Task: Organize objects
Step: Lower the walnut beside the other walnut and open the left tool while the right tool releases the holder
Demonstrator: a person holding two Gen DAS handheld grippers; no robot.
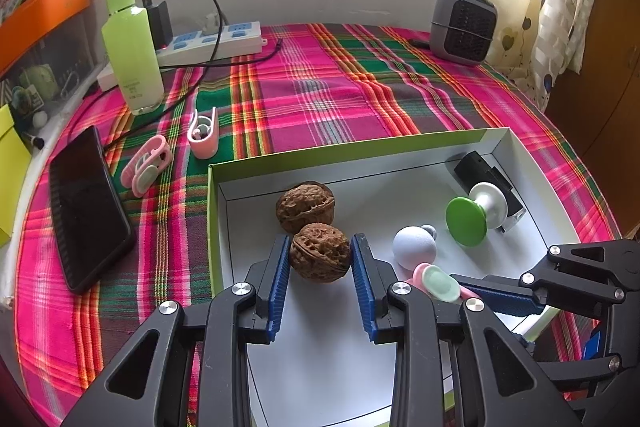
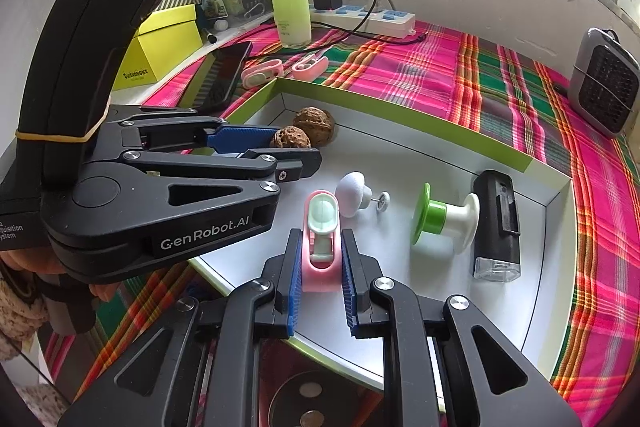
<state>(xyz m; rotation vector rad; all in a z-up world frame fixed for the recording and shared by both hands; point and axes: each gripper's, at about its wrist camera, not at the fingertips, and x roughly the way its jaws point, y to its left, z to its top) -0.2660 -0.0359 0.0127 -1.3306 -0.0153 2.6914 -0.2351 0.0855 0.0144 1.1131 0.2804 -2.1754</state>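
A shallow white tray with a green rim [image 1: 352, 145] [image 2: 404, 115] lies on the plaid cloth. My left gripper [image 1: 320, 253] [image 2: 276, 141] is shut on a brown walnut [image 1: 319, 251] [image 2: 290, 138] inside the tray, just in front of a second walnut [image 1: 305, 207] [image 2: 315, 123]. My right gripper [image 2: 321, 257] [image 1: 474, 293] is shut on a pink clip with a pale green pad [image 2: 322, 239] [image 1: 438, 283] over the tray's near side. In the tray lie a white knob [image 2: 352, 193] [image 1: 414, 247], a green-and-white spool [image 2: 440, 219] [image 1: 472, 215] and a black device [image 2: 498, 223] [image 1: 488, 183].
Left of the tray on the cloth lie two more pink clips [image 1: 146, 165] [image 1: 204, 133], a black phone [image 1: 86, 207] and a green bottle [image 1: 132, 55]. A power strip [image 1: 212, 43] with cables sits behind them. A grey heater [image 1: 464, 23] stands far right. A person's hand [image 2: 36, 263] holds the left gripper.
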